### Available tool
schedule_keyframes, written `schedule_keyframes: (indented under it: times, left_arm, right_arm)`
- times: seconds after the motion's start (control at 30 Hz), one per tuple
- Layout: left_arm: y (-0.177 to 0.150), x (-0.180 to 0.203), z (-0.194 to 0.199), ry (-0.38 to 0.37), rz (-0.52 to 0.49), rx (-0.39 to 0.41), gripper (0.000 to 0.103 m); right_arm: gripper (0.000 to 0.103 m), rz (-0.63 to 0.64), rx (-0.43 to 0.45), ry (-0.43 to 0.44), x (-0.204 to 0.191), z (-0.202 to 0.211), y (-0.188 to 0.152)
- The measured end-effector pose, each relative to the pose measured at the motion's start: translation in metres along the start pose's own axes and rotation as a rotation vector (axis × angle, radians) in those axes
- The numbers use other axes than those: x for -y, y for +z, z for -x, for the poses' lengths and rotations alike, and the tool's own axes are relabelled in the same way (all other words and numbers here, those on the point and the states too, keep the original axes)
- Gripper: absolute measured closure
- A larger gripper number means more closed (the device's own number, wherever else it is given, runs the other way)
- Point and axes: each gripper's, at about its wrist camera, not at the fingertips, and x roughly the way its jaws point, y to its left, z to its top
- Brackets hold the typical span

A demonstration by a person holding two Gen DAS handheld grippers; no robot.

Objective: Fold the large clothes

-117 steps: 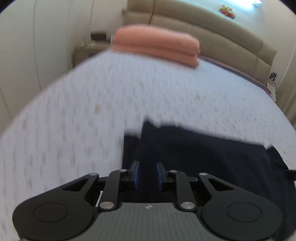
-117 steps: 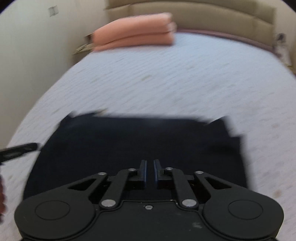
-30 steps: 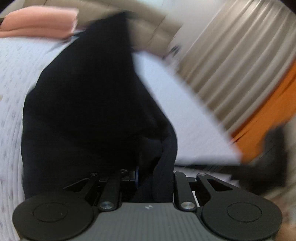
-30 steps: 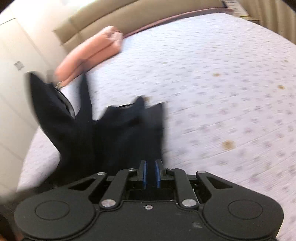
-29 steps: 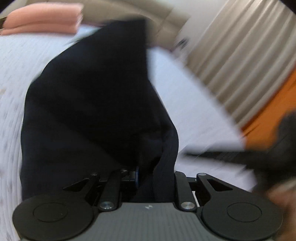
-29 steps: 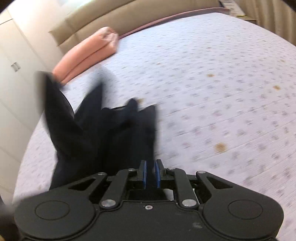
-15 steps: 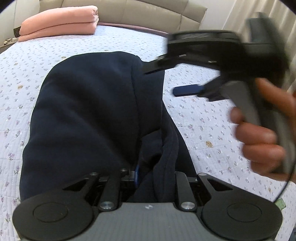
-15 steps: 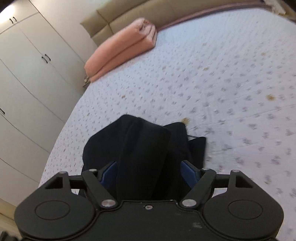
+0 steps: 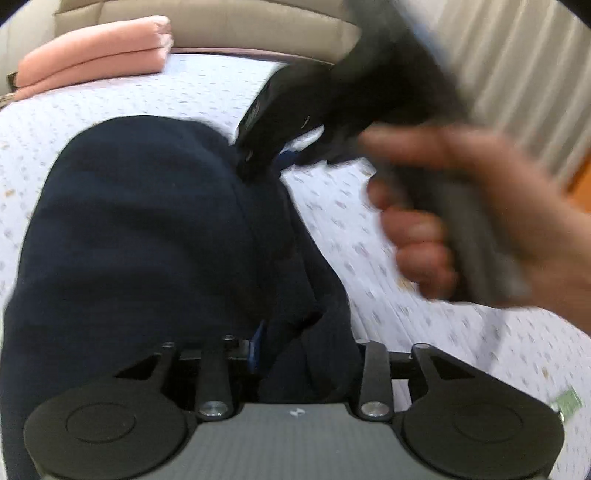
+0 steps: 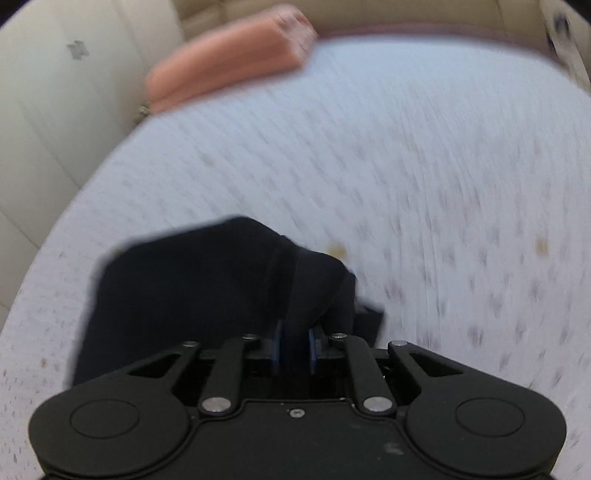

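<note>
A dark navy garment [image 9: 140,229] lies bunched on the patterned white bed [image 9: 110,92]. My left gripper [image 9: 295,354] has its jaws fairly wide apart, with a thick fold of the garment between them. In the left wrist view my right gripper [image 9: 266,162], held by a hand [image 9: 461,221], meets the garment's far edge. In the right wrist view the right gripper [image 10: 295,343] is shut on a fold of the navy garment [image 10: 207,280], which hangs to the left over the bed [image 10: 406,166].
A folded pink blanket [image 9: 96,51] lies at the head of the bed by the beige headboard [image 9: 229,18]; it also shows in the right wrist view [image 10: 229,48]. Curtains [image 9: 517,66] hang at the right. White wardrobe doors [image 10: 48,92] stand at the left.
The right gripper was wide open over the garment half a second ago and has now closed on a fold. The left gripper still holds its bunch of cloth. Both views are blurred by motion.
</note>
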Motion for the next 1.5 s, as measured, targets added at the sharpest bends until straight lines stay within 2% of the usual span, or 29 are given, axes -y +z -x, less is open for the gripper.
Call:
schedule_keyframes:
  times: [0.1,0.13,0.17,0.2,0.23,0.33,0.4,0.43,0.47,0.53,0.63,0.67,0.73,0.87,0.97,1.03,1.07,1.13,1.23,1.27,1.33,1.37,1.43,1.5]
  left_arm:
    - [-0.025,0.001,0.023,-0.111,-0.041,-0.042,0.063]
    - [-0.033,-0.001,0.032,-0.144,-0.044,-0.062,0.063]
    - [-0.04,-0.005,0.04,-0.166,-0.034,-0.082,0.065]
    - [-0.045,-0.01,0.049,-0.174,-0.014,-0.101,0.069]
    - [-0.045,-0.017,0.059,-0.175,0.012,-0.103,0.077]
    - [-0.025,-0.046,0.087,-0.142,0.106,-0.017,0.078]
    - [-0.013,-0.065,0.103,-0.101,0.162,0.067,0.078]
    - [-0.009,-0.075,0.106,-0.075,0.183,0.098,0.078]
    - [-0.002,-0.082,0.101,-0.053,0.194,0.107,0.078]
    - [-0.004,-0.095,0.091,-0.023,0.208,0.09,0.088]
    - [-0.014,-0.106,0.078,-0.044,0.225,0.065,0.088]
    - [-0.016,-0.11,0.078,-0.053,0.221,0.062,0.089]
    - [-0.025,-0.112,0.083,-0.076,0.232,0.056,0.089]
    - [-0.03,-0.112,0.085,-0.087,0.237,0.054,0.089]
    - [-0.034,-0.115,0.096,-0.081,0.239,0.054,0.089]
    - [-0.032,-0.113,0.096,-0.066,0.216,0.053,0.089]
    - [-0.031,-0.113,0.093,-0.063,0.21,0.051,0.089]
    - [-0.03,-0.111,0.092,-0.056,0.2,0.051,0.089]
    - [-0.03,-0.111,0.092,-0.055,0.203,0.052,0.089]
    - [-0.03,-0.112,0.092,-0.059,0.21,0.052,0.089]
    - [-0.031,-0.114,0.092,-0.066,0.225,0.055,0.089]
    - [-0.031,-0.115,0.092,-0.067,0.225,0.056,0.089]
    - [-0.032,-0.115,0.096,-0.061,0.218,0.065,0.089]
    - [-0.034,-0.117,0.1,-0.086,0.221,0.059,0.089]
  right_arm:
    - [0.09,-0.118,0.007,0.075,0.024,0.006,-0.002]
    - [0.084,-0.153,0.024,0.079,0.028,0.017,0.0]
    - [0.063,-0.169,0.039,0.063,0.03,0.026,0.0]
    - [0.053,-0.175,0.054,0.035,0.029,0.037,0.0]
    - [0.053,-0.173,0.068,0.007,0.027,0.047,-0.002]
    - [0.053,-0.098,0.07,-0.006,0.005,0.074,-0.014]
    - [0.053,-0.031,0.056,0.03,-0.019,0.087,-0.031]
    - [0.062,0.009,0.044,0.047,-0.033,0.092,-0.042]
    - [0.075,0.061,0.029,0.045,-0.049,0.094,-0.055]
    - [0.09,0.164,-0.001,-0.001,-0.074,0.091,-0.078]
    - [0.096,0.266,-0.056,-0.07,-0.087,0.067,-0.109]
    - [0.103,0.283,-0.067,-0.089,-0.085,0.059,-0.116]
    - [0.103,0.304,-0.09,-0.119,-0.076,0.048,-0.127]
    - [0.103,0.26,-0.158,-0.124,-0.055,0.054,-0.137]
    - [0.103,0.236,-0.155,-0.108,-0.053,0.069,-0.125]
    - [0.101,0.248,-0.065,-0.068,-0.06,0.081,-0.102]
    - [0.091,0.265,-0.002,-0.052,-0.067,0.084,-0.087]
    - [0.087,0.308,0.103,-0.019,-0.085,0.08,-0.059]
    - [0.087,0.35,0.215,0.056,-0.112,0.054,-0.024]
    - [0.087,0.358,0.231,0.079,-0.119,0.04,-0.016]
    - [0.088,0.372,0.207,0.109,-0.129,0.006,-0.005]
    - [0.098,0.401,0.169,0.08,-0.132,-0.017,-0.003]
    - [0.099,0.499,0.175,-0.032,-0.13,-0.049,-0.006]
    - [0.098,0.548,0.201,-0.232,-0.11,-0.072,-0.001]
